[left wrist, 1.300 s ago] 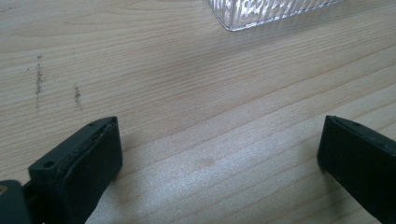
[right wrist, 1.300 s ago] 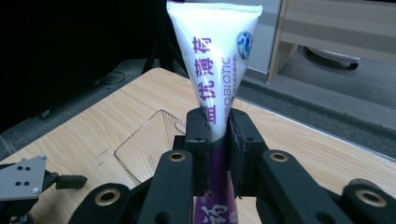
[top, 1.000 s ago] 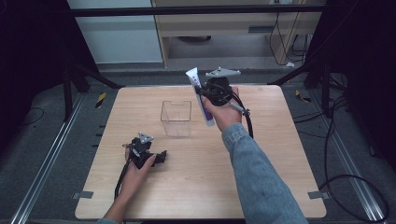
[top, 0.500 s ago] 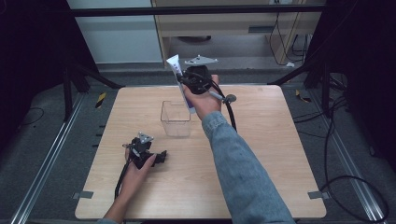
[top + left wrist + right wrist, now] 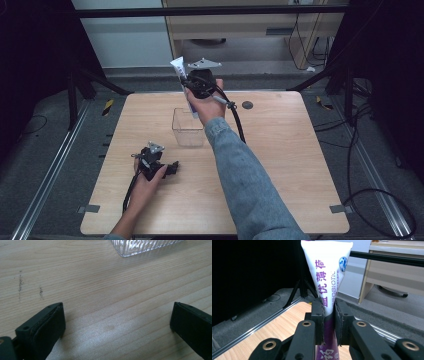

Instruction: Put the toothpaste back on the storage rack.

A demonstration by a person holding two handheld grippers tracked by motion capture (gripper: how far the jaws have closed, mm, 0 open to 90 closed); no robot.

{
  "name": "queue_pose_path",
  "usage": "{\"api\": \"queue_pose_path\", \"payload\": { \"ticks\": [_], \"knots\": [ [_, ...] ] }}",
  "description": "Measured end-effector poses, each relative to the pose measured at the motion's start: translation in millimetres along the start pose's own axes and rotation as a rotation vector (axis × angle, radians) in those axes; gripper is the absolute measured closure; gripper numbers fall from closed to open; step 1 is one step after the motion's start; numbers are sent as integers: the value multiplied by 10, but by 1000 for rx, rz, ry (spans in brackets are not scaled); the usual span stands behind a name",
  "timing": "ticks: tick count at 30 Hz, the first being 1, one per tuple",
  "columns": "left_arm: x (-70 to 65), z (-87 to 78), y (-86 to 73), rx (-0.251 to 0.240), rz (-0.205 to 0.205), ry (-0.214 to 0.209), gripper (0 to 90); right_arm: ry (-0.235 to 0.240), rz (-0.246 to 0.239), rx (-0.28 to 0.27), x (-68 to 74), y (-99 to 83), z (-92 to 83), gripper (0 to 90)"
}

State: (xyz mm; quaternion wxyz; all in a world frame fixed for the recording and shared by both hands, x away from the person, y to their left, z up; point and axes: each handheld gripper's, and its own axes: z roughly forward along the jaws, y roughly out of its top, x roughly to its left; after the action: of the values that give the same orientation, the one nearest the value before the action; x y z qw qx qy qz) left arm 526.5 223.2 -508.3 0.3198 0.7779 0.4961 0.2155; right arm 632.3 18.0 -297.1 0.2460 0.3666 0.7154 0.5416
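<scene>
My right gripper (image 5: 189,86) is raised over the far part of the wooden table (image 5: 280,165), shut on a white and purple tube (image 5: 177,67). In the right gripper view the tube (image 5: 328,272) stands upright, pinched at its middle between the jaws of the right gripper (image 5: 329,315), crimped end up. A clear ribbed plastic box (image 5: 188,127) stands on the table just below and in front of the tube. My left gripper (image 5: 174,167) lies on the table at the near left, open. The left gripper (image 5: 117,325) has bare wood between its jaws, with the box's corner (image 5: 140,246) ahead.
A small dark round disc (image 5: 247,105) lies on the table's far side, right of the box. The right gripper's black cable (image 5: 236,117) hangs along the denim sleeve. A wooden desk (image 5: 240,30) and black stand legs are beyond the table; metal rails run along both sides.
The right gripper has carried the tube leftward from the table's far middle to a spot above the box's far side. The left gripper has stayed put.
</scene>
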Motion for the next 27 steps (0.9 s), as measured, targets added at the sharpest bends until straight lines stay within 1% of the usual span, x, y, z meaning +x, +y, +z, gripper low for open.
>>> {"api": "queue_pose_path", "payload": {
  "ticks": [1, 5, 9, 11, 16, 18, 23, 27],
  "knots": [
    [0, 0, 0, 0, 0, 0, 0, -4, 5, -4, 2, -13, 5, 794],
    [0, 0, 0, 0, 0, 0, 0, -18, 0, -21, 35, -79, 28, 794],
    [0, 0, 0, 0, 0, 0, 0, -18, 10, -19, 43, -114, 78, 794],
    [2, 1, 1, 0, 2, -2, 0, -15, 7, -19, 69, -131, 112, 794],
    [3, 1, 2, 0, 2, -2, 0, -20, -1, -20, 75, -163, 133, 793],
    [4, 2, 2, 0, 3, -4, 0, -25, -2, -17, 77, -213, 157, 793],
    [3, 3, 1, -1, 2, -3, 0, -23, 4, -23, 65, -262, 195, 793],
    [4, 2, 2, -1, 3, -3, 0, -24, 7, -25, 100, -315, 225, 793]
  ]
}}
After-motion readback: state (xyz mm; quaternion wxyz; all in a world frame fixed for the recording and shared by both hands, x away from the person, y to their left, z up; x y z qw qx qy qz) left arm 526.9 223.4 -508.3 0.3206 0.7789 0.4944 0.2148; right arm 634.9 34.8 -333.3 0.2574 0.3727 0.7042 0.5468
